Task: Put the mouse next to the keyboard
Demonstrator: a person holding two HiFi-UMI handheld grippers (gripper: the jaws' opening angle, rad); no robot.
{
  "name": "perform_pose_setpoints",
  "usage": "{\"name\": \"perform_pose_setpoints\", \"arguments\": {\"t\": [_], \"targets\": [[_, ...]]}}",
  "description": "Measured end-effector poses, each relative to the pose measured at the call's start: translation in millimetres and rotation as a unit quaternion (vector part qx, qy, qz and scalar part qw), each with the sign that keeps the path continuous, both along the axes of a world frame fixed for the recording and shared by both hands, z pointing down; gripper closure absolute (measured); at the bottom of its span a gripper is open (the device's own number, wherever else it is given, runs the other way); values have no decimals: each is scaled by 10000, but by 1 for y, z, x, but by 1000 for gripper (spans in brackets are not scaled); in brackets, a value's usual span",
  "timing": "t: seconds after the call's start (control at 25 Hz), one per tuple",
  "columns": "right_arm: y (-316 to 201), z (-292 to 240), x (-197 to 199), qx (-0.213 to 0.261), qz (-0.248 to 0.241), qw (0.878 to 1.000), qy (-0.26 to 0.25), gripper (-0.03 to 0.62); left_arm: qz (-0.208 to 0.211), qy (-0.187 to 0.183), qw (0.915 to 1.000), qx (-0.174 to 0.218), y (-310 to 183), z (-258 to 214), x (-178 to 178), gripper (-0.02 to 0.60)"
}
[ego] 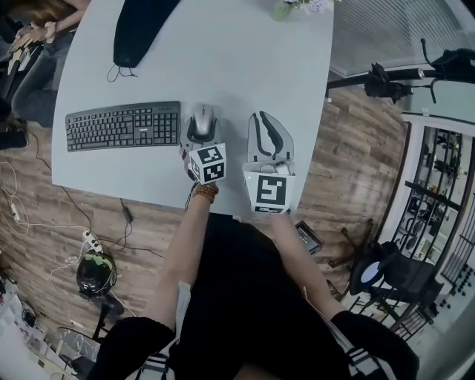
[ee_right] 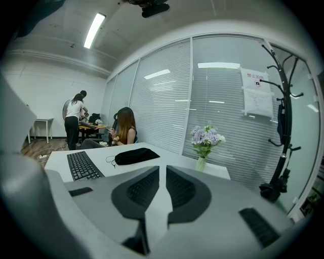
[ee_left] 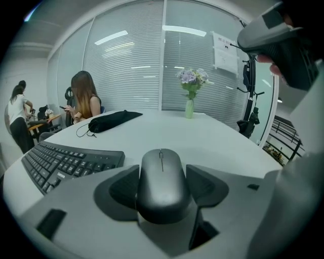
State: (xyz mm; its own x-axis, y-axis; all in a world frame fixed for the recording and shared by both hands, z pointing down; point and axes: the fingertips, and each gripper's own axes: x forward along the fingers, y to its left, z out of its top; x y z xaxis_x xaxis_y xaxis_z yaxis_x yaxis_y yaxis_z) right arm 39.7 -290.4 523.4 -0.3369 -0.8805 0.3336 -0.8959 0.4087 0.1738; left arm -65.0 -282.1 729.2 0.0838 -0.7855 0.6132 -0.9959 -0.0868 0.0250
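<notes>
A grey mouse (ego: pixel 202 117) (ee_left: pixel 162 182) sits between the jaws of my left gripper (ego: pixel 200 133) (ee_left: pixel 162 195), which is shut on its sides. It lies just right of the black keyboard (ego: pixel 122 126) (ee_left: pixel 66 163), over the white table (ego: pixel 245 67); I cannot tell whether it touches the tabletop. My right gripper (ego: pixel 268 128) (ee_right: pixel 163 174) hovers a little right of the mouse, near the table's front edge. Its jaws are drawn together with nothing between them.
A black drawstring pouch (ego: pixel 141 30) (ee_left: pixel 112 120) (ee_right: pixel 135 156) lies behind the keyboard. A vase of flowers (ego: pixel 286 9) (ee_left: pixel 190 93) (ee_right: pixel 204 144) stands at the far edge. Seated and standing people (ee_right: pixel 124 129) are beyond the table's left end. A coat rack (ee_right: pixel 281 126) stands right.
</notes>
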Motion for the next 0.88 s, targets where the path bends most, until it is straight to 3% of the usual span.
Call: {"name": "perform_pose_setpoints", "arguments": {"t": [0.4,0.68,0.88], "targets": [[4,1,-5,-29,-20,10000,21,565,60,-97,9998,-158,10,13,-3,285],[12,-4,-11,6,-48,10000,10,565,120,-480,9985,-255,15,19,-9,282],[16,-11,-7,83,8,10000,35,565,128,-551,9981,-255,15,20,-9,279]]}}
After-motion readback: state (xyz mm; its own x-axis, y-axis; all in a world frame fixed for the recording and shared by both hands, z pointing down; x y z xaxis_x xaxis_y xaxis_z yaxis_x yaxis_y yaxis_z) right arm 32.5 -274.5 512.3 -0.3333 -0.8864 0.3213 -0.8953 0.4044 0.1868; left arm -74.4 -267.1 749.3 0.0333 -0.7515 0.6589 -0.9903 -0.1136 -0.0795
